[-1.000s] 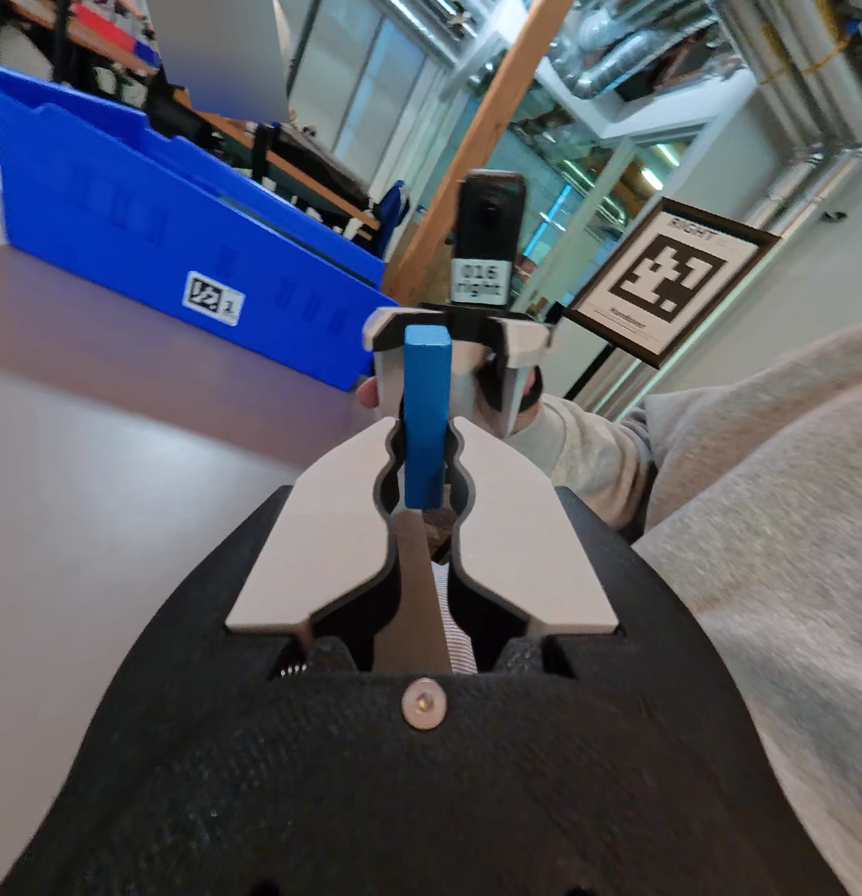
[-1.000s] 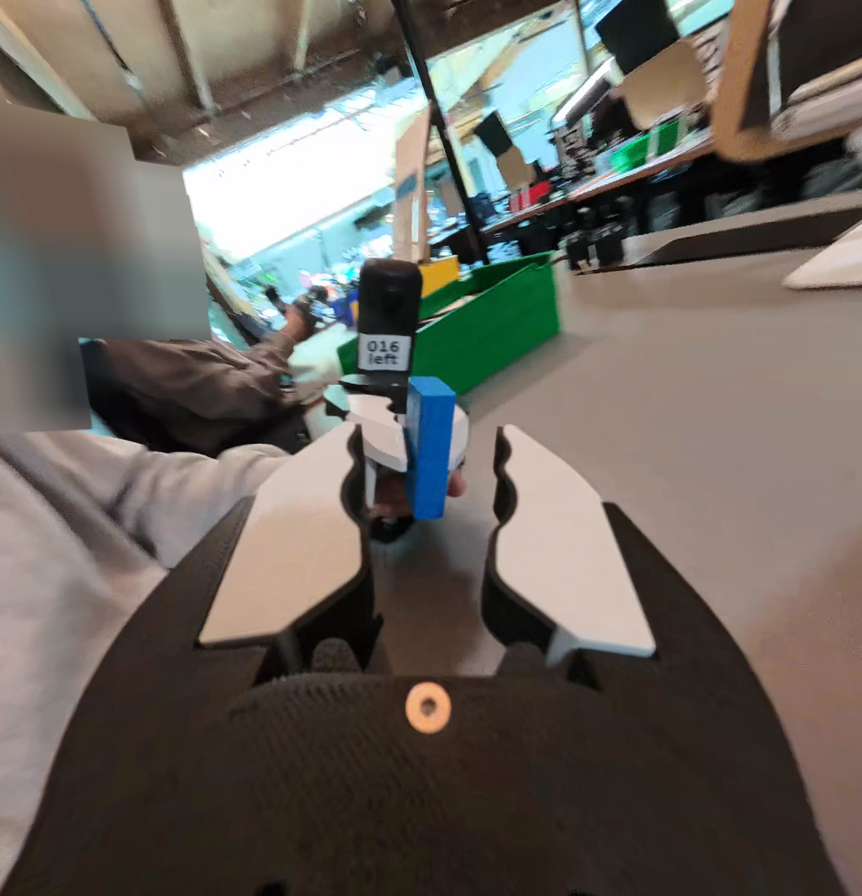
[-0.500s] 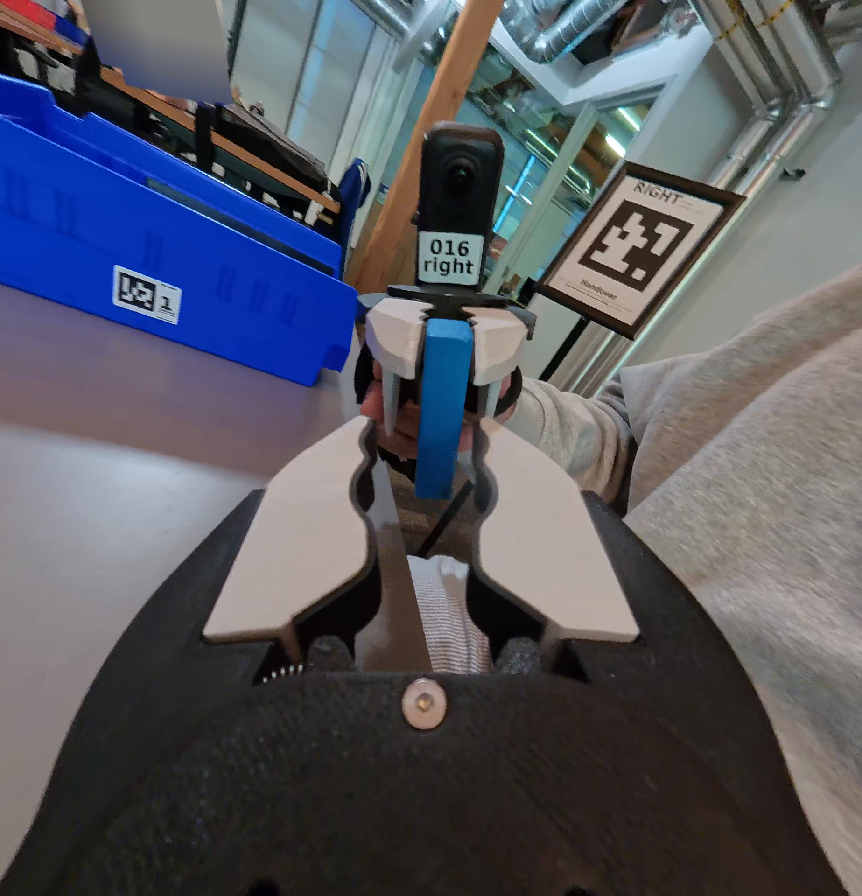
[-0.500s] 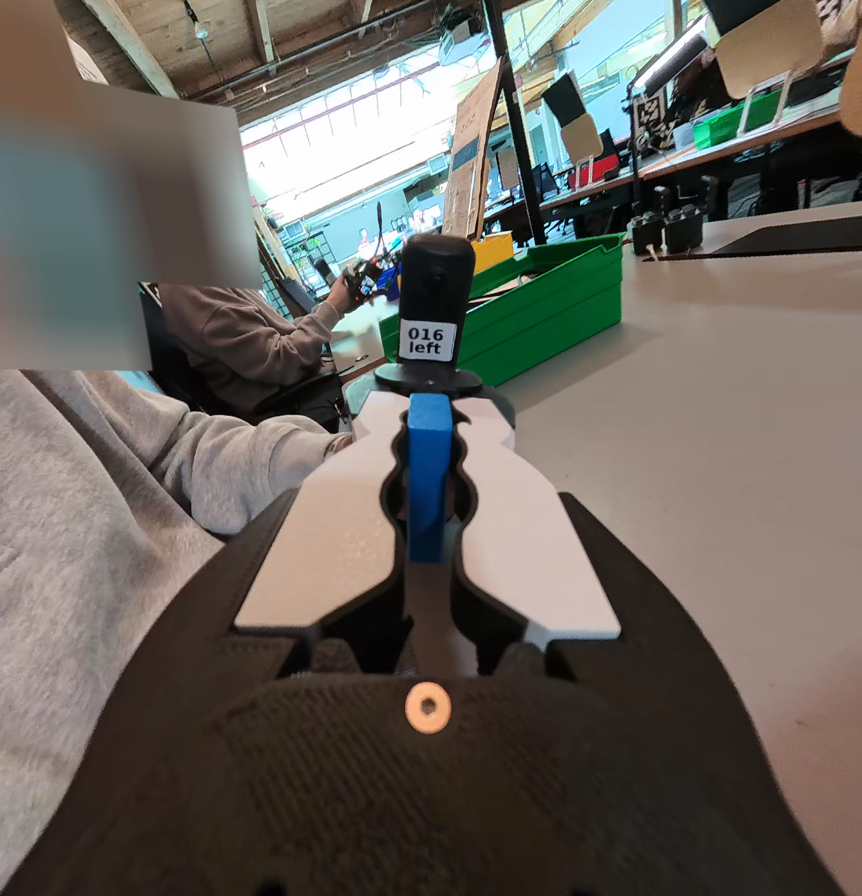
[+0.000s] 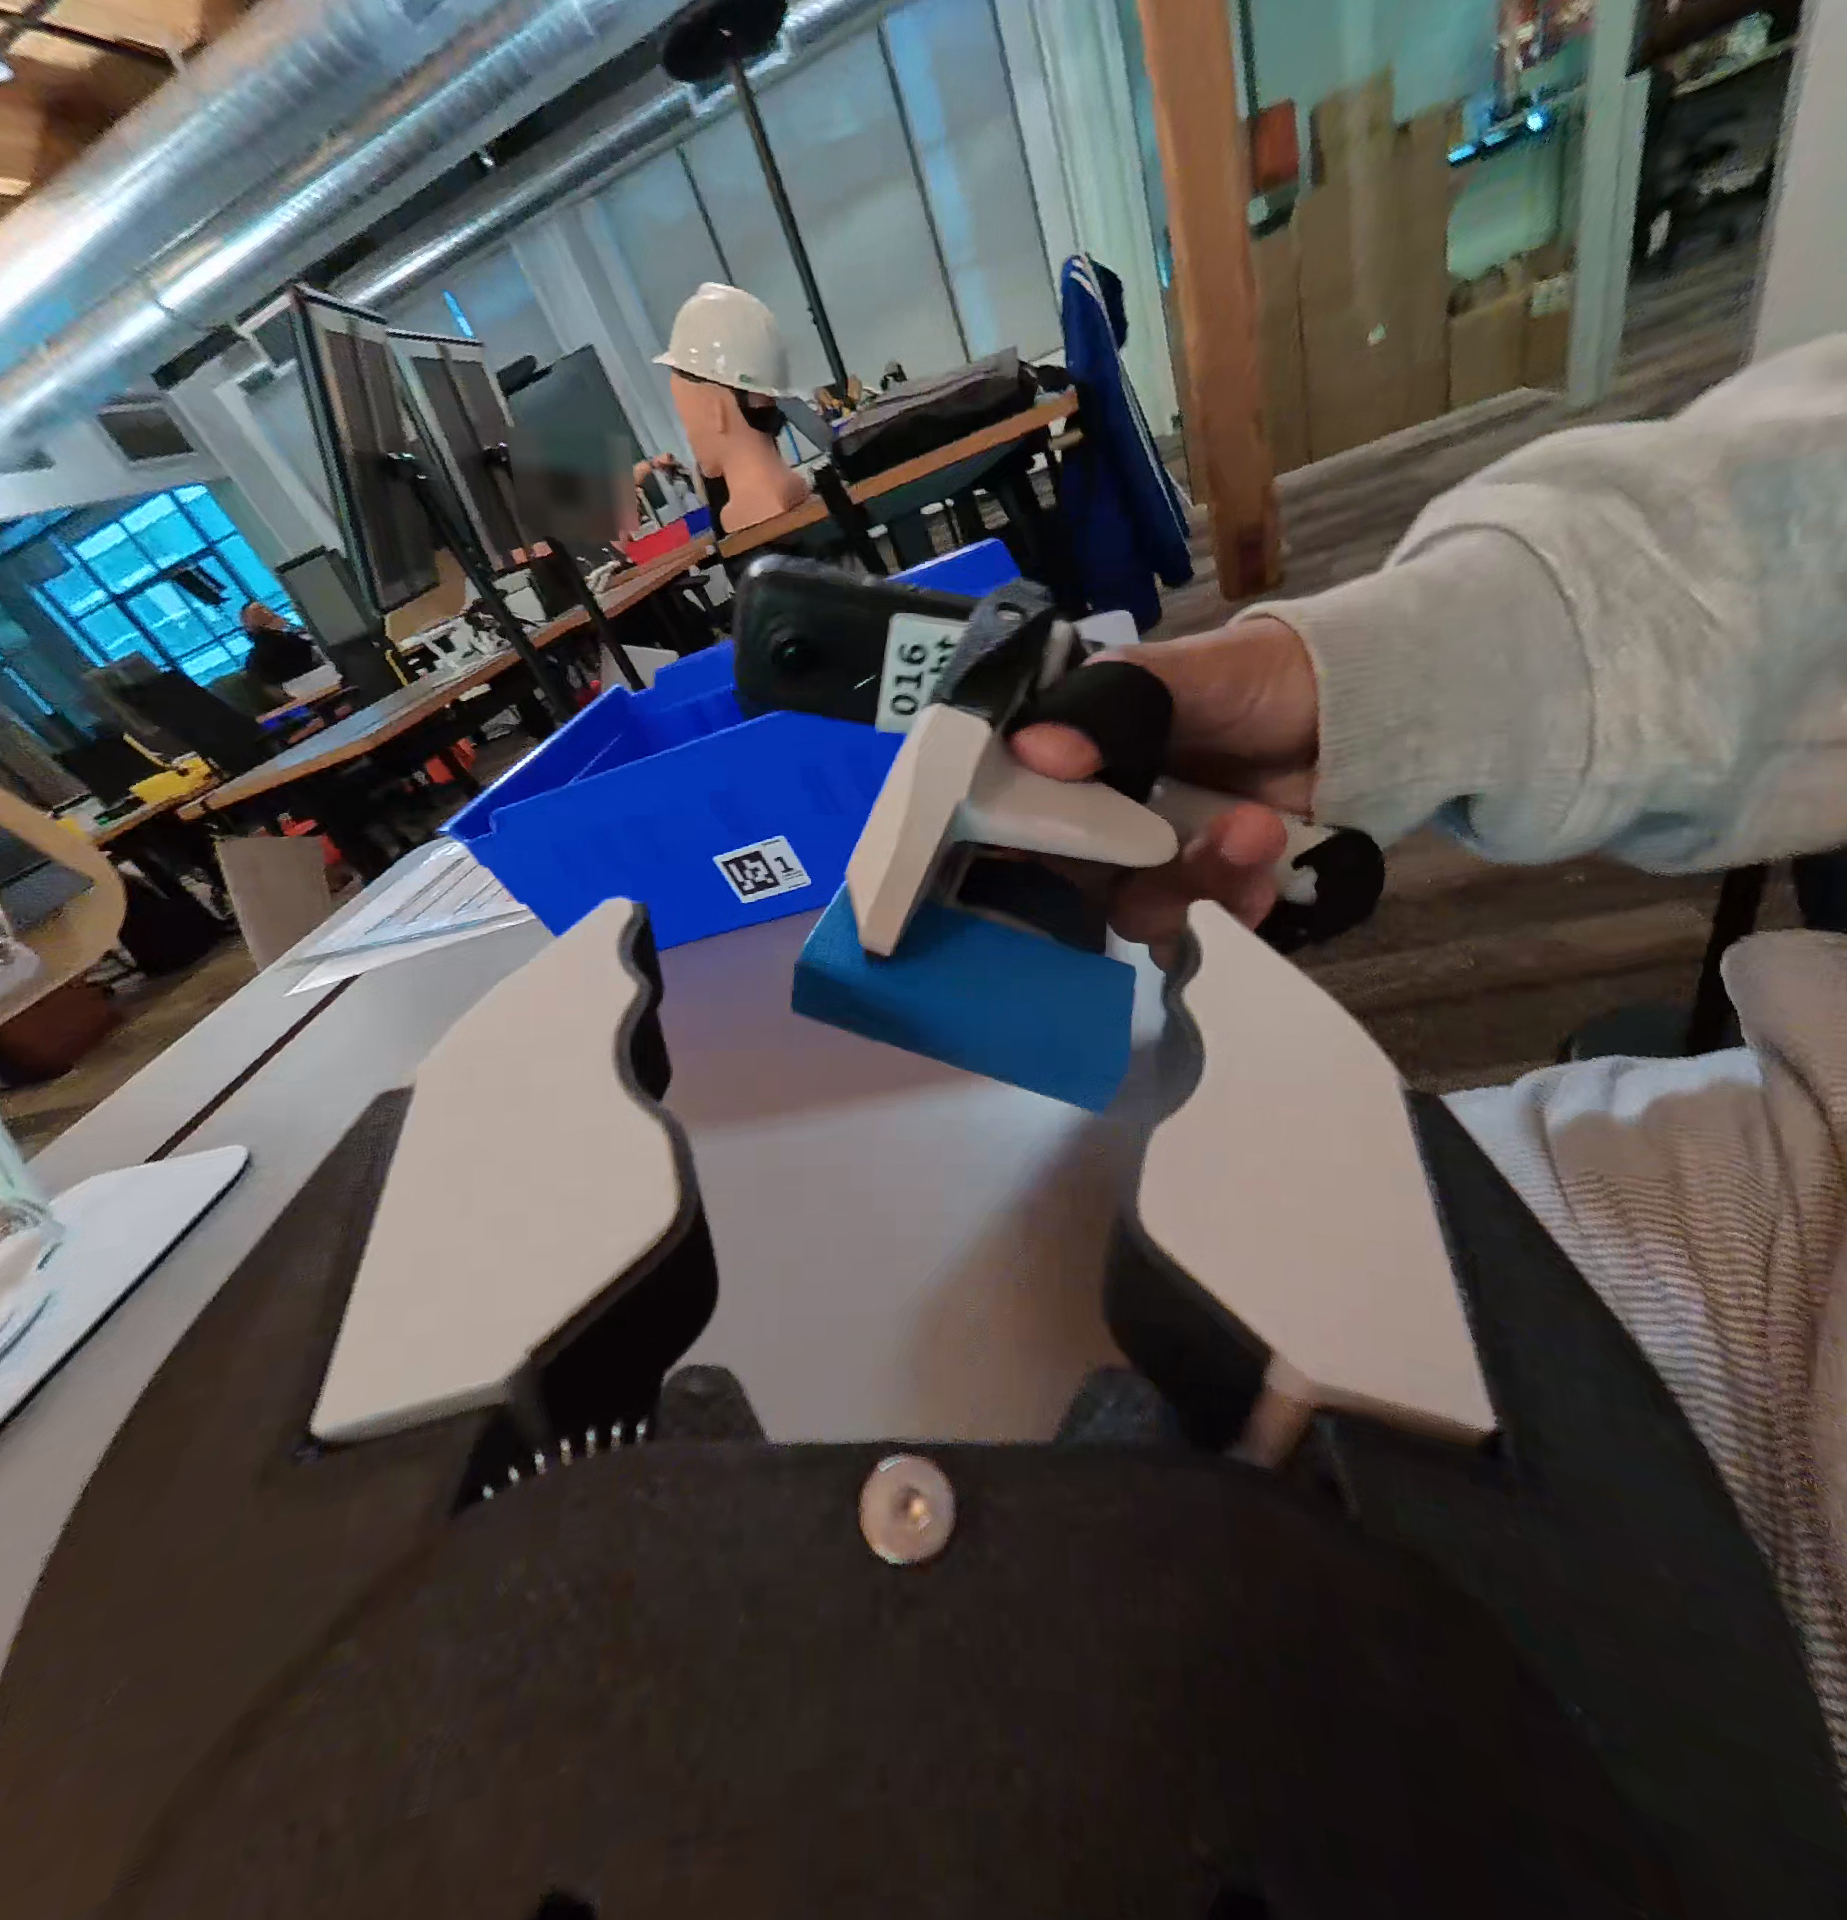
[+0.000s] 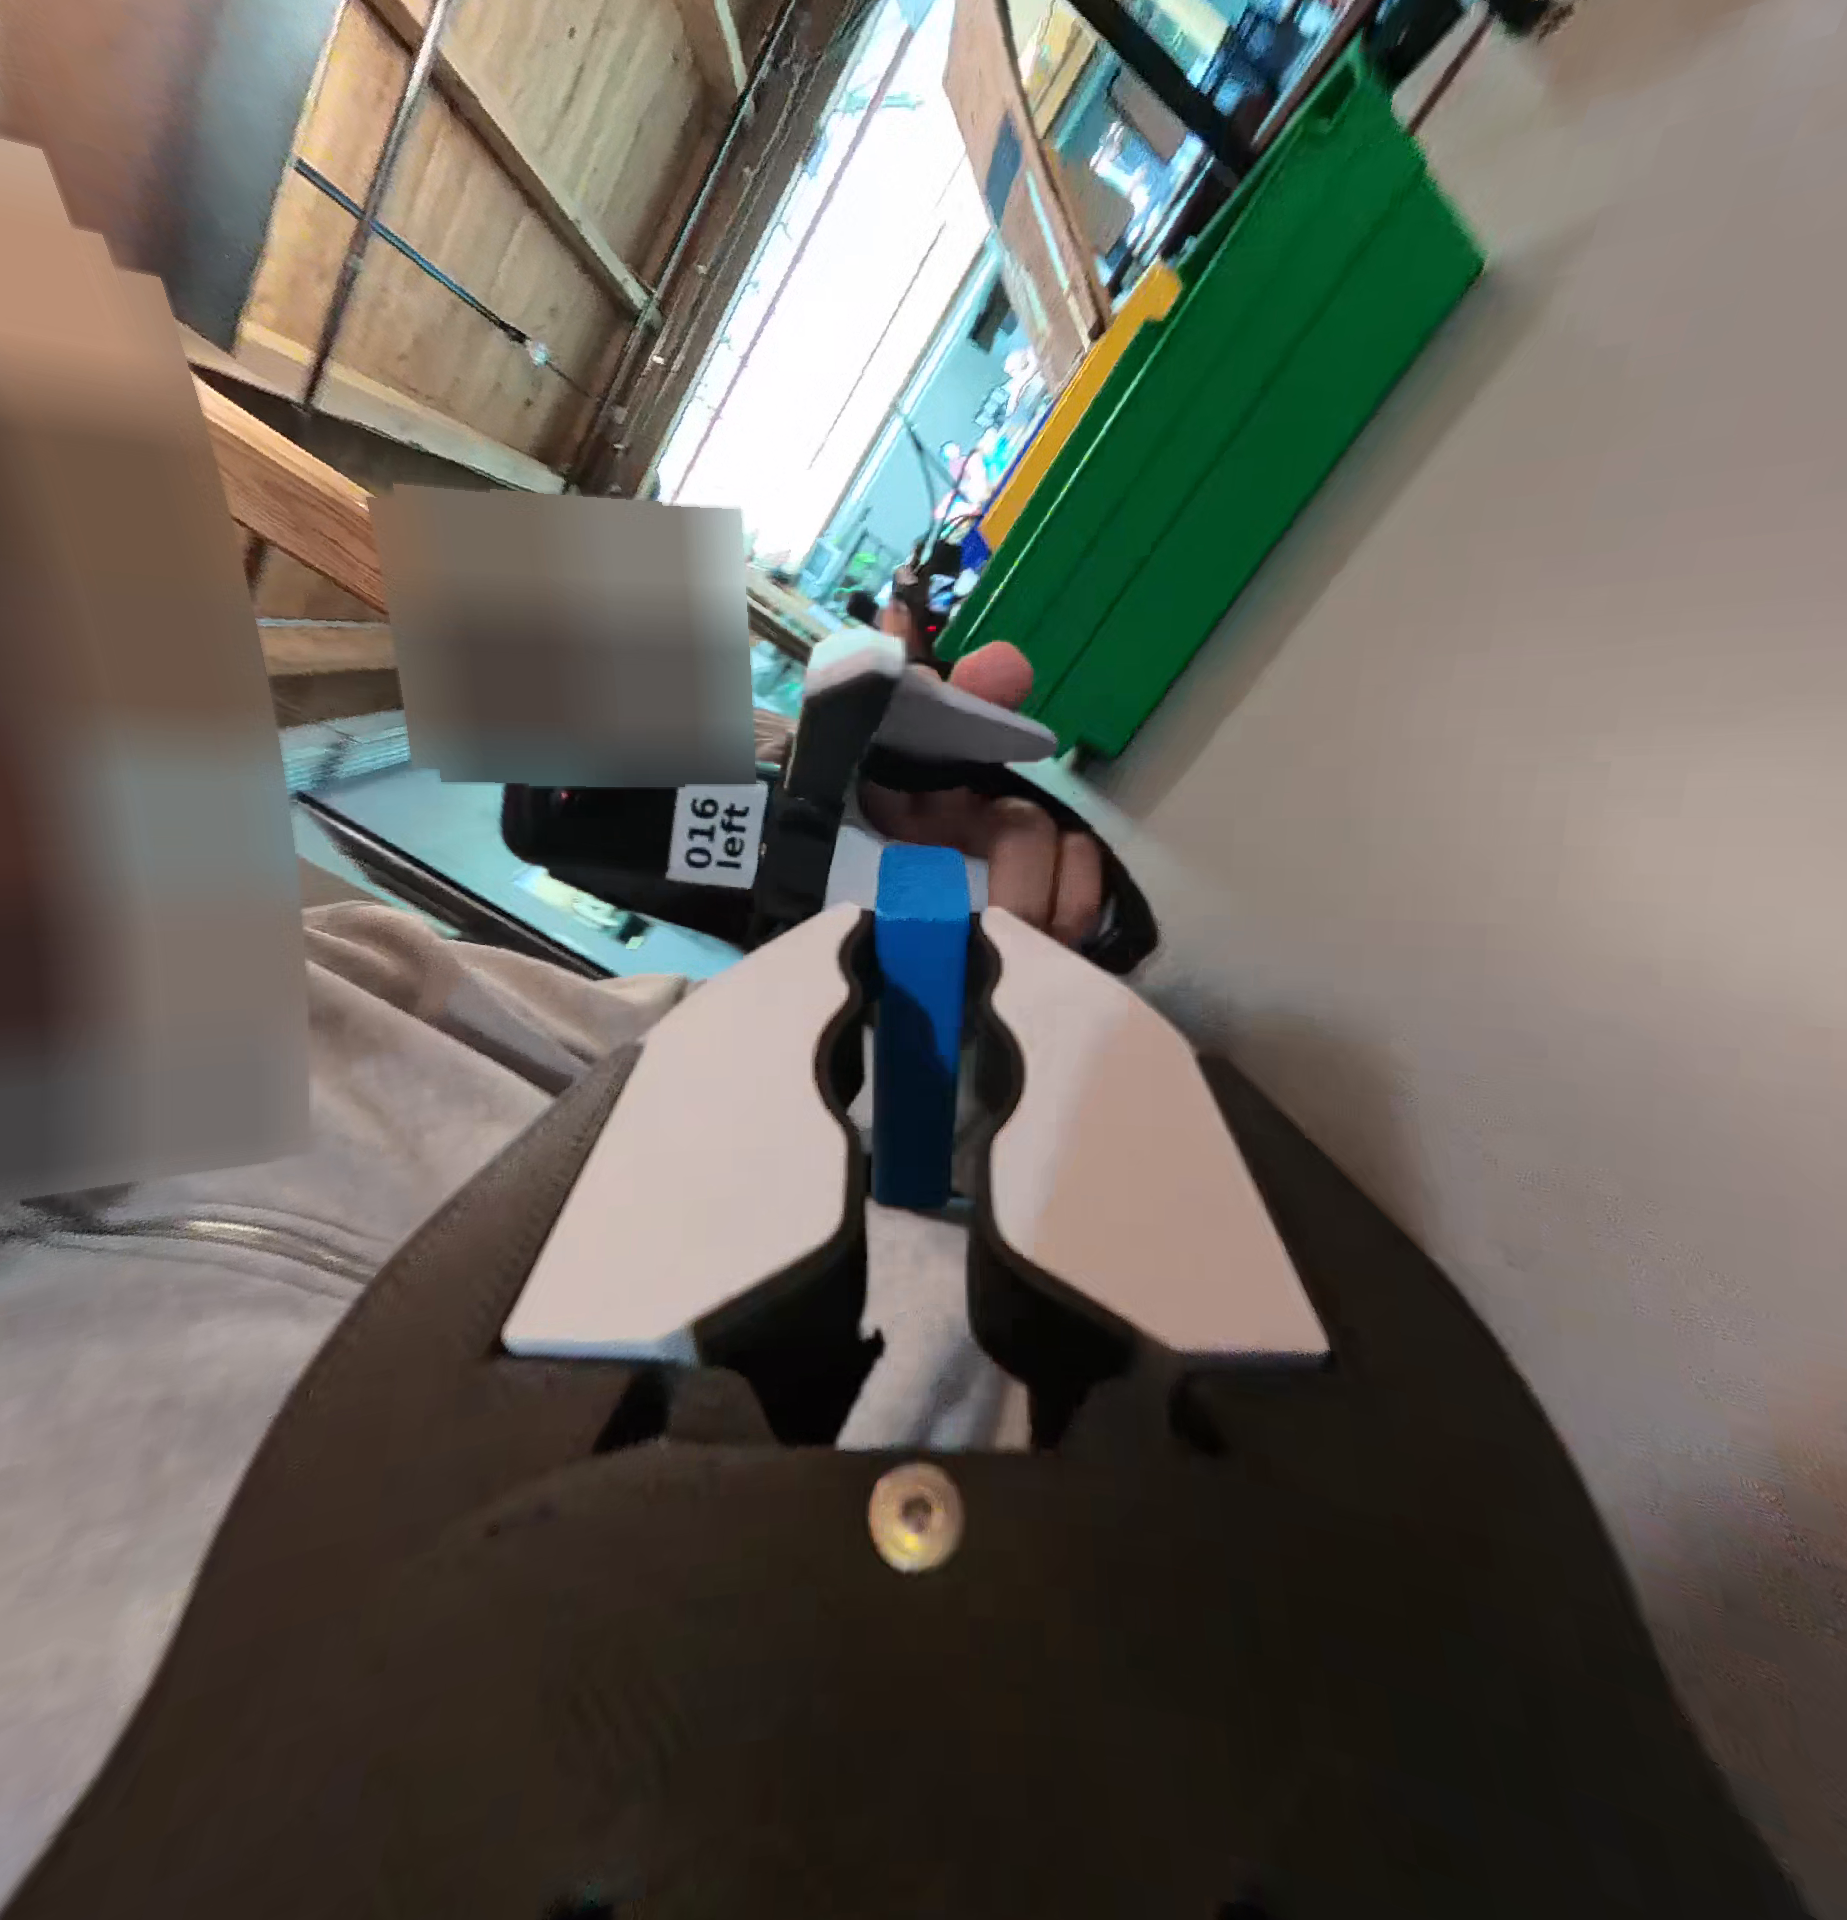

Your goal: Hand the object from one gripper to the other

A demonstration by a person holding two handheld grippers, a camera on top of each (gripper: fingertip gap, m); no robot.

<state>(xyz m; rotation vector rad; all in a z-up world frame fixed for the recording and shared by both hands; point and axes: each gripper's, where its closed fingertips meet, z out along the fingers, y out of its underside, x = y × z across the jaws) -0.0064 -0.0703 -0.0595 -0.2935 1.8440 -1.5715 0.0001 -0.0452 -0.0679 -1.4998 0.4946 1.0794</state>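
Free room and obstacles. The gap between the spread fingers of the left gripper (image 5: 914, 1039) is unoccupied, and bare bench top (image 5: 877, 1226) is seen through it. Just ahead, that gap's right side is partly blocked by the blue block (image 5: 960, 1003) and the right gripper (image 5: 903, 852) clamped on it. Farther along the bench, passage is closed by the blue bin (image 5: 670, 821). In the right wrist view, the green bin (image 6: 1241, 416) is set at the bench's far edge, with open bench surface beside it.
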